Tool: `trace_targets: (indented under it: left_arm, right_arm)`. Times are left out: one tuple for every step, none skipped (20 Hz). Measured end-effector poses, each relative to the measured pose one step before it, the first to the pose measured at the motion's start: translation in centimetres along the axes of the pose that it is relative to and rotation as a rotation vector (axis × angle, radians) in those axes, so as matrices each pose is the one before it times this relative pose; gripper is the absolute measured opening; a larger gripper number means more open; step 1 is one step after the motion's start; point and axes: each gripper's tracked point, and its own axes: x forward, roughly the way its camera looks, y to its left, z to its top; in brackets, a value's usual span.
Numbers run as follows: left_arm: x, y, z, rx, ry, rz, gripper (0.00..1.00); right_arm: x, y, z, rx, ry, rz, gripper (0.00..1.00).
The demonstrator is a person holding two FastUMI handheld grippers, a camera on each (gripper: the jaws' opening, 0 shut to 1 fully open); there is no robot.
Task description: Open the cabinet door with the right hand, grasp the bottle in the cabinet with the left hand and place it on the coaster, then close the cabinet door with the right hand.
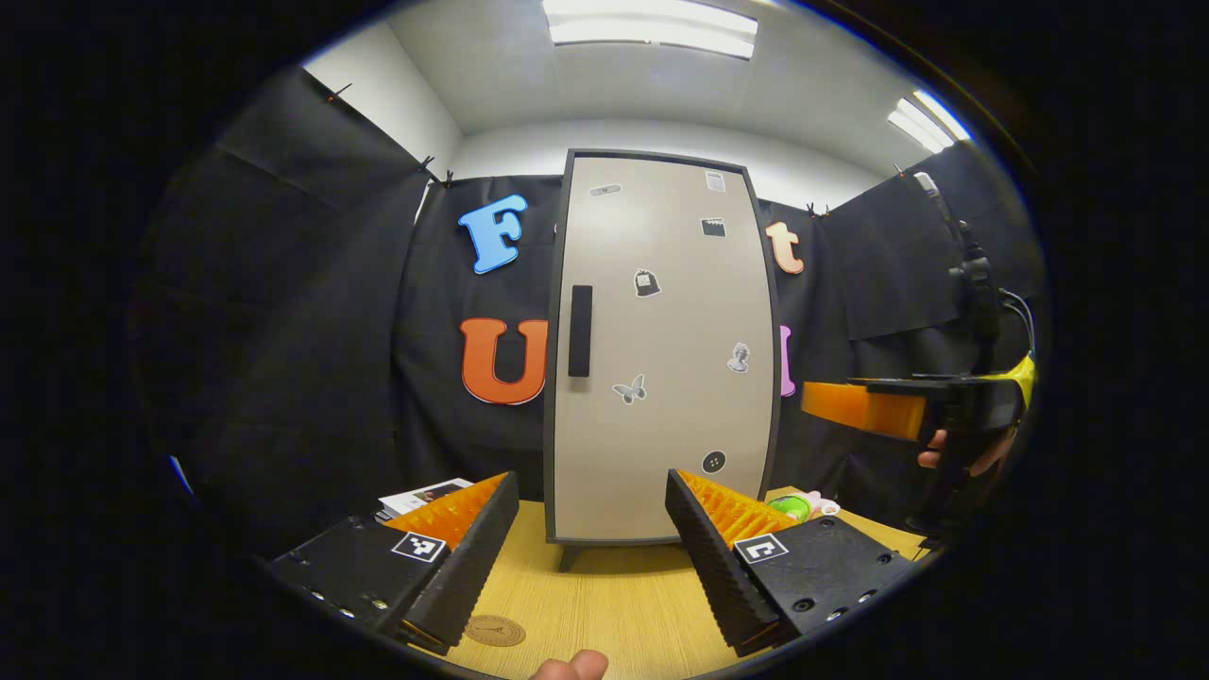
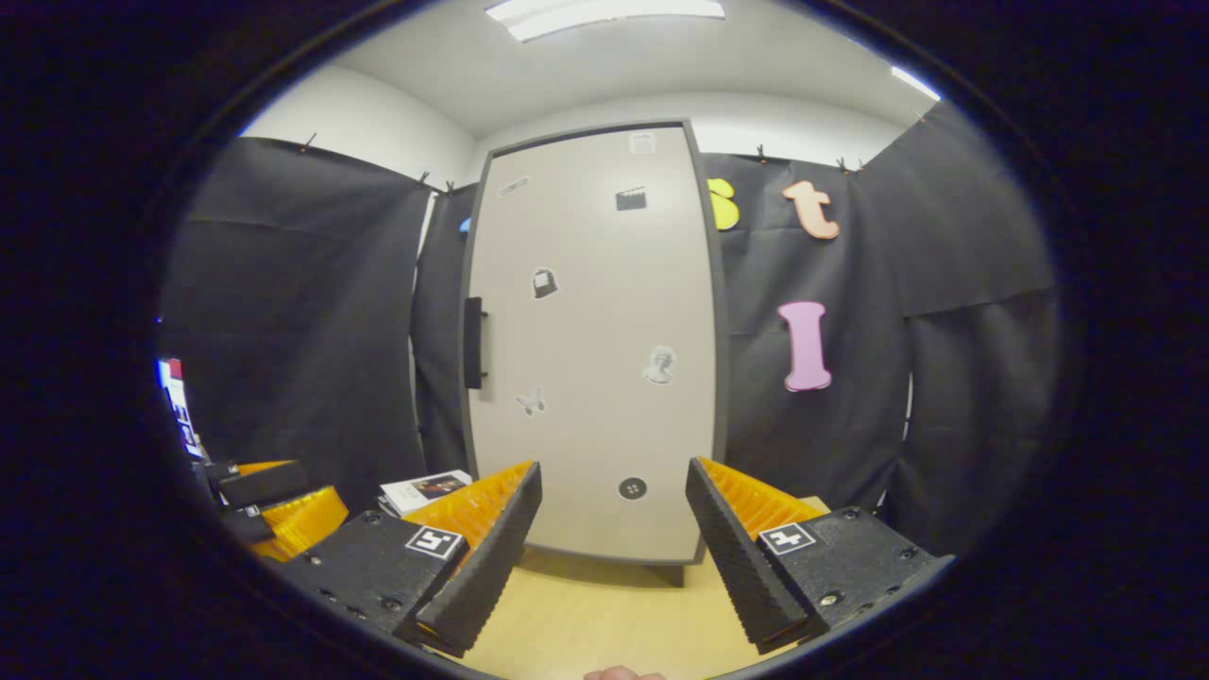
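Beige door (image 1: 661,378): we see it closed, black handle (image 1: 580,331) on its left.
Left claw (image 1: 592,538): wide open, holding nothing.
Right claw (image 2: 612,538): wide open, holding nothing.
Coaster (image 1: 494,630): on our wooden tabletop (image 1: 604,604).

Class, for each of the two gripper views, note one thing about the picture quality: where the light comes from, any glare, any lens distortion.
Left gripper view: ceiling light panels overhead; the tall beige cabinet door shows a soft sheen near its top, and its straight edges bow outward, a fisheye effect. Right gripper view: the same door bulges likewise, and the cabinet casts a soft shadow on the light wooden table.
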Motion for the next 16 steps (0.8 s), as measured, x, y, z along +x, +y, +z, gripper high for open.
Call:
trace_targets:
  left_arm:
    - [-0.335,0.099,0.004,-0.00207,0.00295,0.00221,0.95]
    - [-0.226,0.105,-0.069,-0.00082,0.00238,0.00365,0.95]
    - [-0.319,0.205,-0.014,-0.00051,0.00222,0.0033,0.95]
    - [-0.309,0.099,-0.058,-0.00097,0.00056,0.00273,0.95]
    - [-0.239,0.19,0.094,-0.00082,-0.00167,0.00279,0.95]
    - [-0.219,0.161,0.035,0.00284,-0.00104,0.00416,0.95]
    - [-0.075,0.391,-0.11,0.00486,-0.00134,0.0072,0.95]
    - [-0.168,0.254,-0.076,0.00404,-0.00134,0.00587,0.95]
    - [-0.048,0.192,-0.311,0.00138,0.00439,0.00372,0.95]
    - [-0.175,0.127,-0.305,0.00003,0.00733,-0.00017,0.95]
    - [-0.075,0.23,-0.254,0.00158,0.00615,0.00284,0.95]
    - [-0.089,0.317,-0.111,0.00346,0.00388,0.0062,0.95]
    - [-0.049,0.439,-0.051,0.00339,0.00309,0.00729,0.95]
    - [0.005,0.371,-0.098,0.00167,0.00126,0.00666,0.95]
    - [0.052,0.236,-0.108,-0.00032,0.00145,0.00653,0.95]
    - [0.034,0.291,-0.061,-0.00079,0.00192,0.00542,0.95]
  right_arm:
    - [1.48,0.962,0.896,0.00027,-0.00531,0.02988,0.99]
    - [1.67,0.674,0.793,-0.00245,-0.00455,0.01888,0.99]
    - [1.717,0.86,0.706,0.00196,-0.00611,0.02043,0.99]
    - [1.709,0.863,0.678,0.00854,-0.00197,0.01773,0.94]
    - [1.844,0.776,0.489,0.00625,-0.00266,0.01835,0.95]
    - [1.745,0.654,0.41,0.00013,0.00192,0.01201,0.99]
    - [1.665,0.664,0.28,-0.00524,0.00194,0.00921,0.94]
    - [1.654,0.632,0.306,-0.00472,0.0002,0.00766,0.99]
    - [1.793,0.726,0.101,-0.00248,0.00556,0.00735,0.95]
    - [1.615,0.773,-0.018,0.00162,0.01139,0.00898,0.95]
    - [1.538,1.035,-0.044,0.0011,0.00819,0.01501,0.95]
    - [1.439,0.875,-0.059,-0.00214,0.01036,0.01381,0.95]
    - [1.201,0.603,-0.175,-0.00275,0.01485,0.00659,0.95]
    - [1.22,0.51,-0.141,-0.00642,0.01379,0.0051,0.95]
    - [1.205,0.438,-0.22,-0.01155,0.00985,0.00127,0.94]
    - [1.026,0.152,-0.257,-0.01249,0.01251,-0.00896,0.99]
